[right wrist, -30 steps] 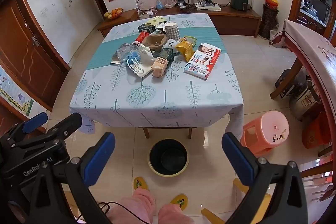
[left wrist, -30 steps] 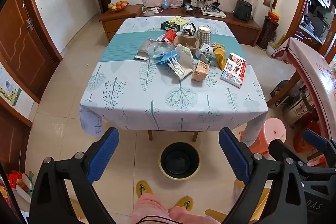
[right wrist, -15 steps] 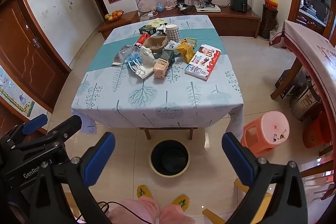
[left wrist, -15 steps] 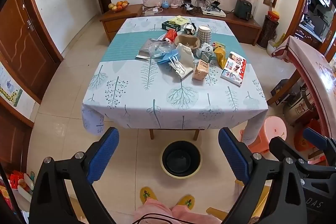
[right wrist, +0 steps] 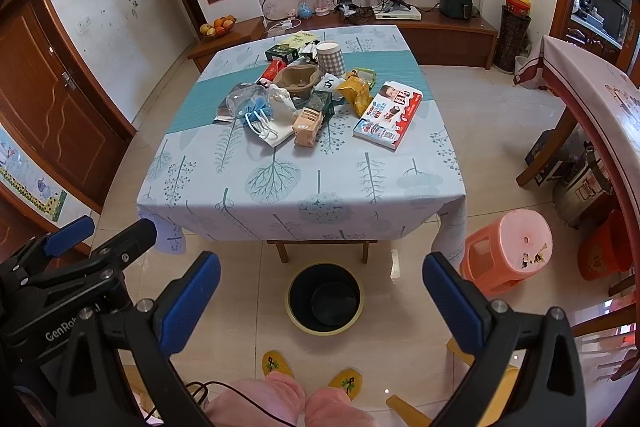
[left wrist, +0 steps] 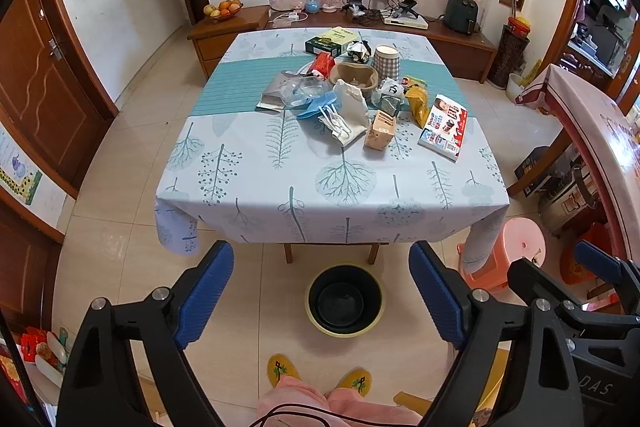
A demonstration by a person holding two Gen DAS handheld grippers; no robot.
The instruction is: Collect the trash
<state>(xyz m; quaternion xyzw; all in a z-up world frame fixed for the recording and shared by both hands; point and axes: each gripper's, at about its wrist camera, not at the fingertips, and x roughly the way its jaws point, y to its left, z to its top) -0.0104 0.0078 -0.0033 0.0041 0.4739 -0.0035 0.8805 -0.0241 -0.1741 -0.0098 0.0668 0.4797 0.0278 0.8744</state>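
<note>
- Nearest me, both grippers are hanging over the floor: the left gripper (left wrist: 322, 291) has its jaws just narrowing a little, though its fingers (left wrist: 204, 293) are standing wide with nothing between them; the right gripper (right wrist: 320, 301) is gaping empty too.
- Beyond them, the bin (left wrist: 345, 301) is waiting empty.
- Farther off, the trash pile (left wrist: 352, 99) is sitting untouched on the worktop (left wrist: 280, 187), so collecting is not yet under way.
</note>
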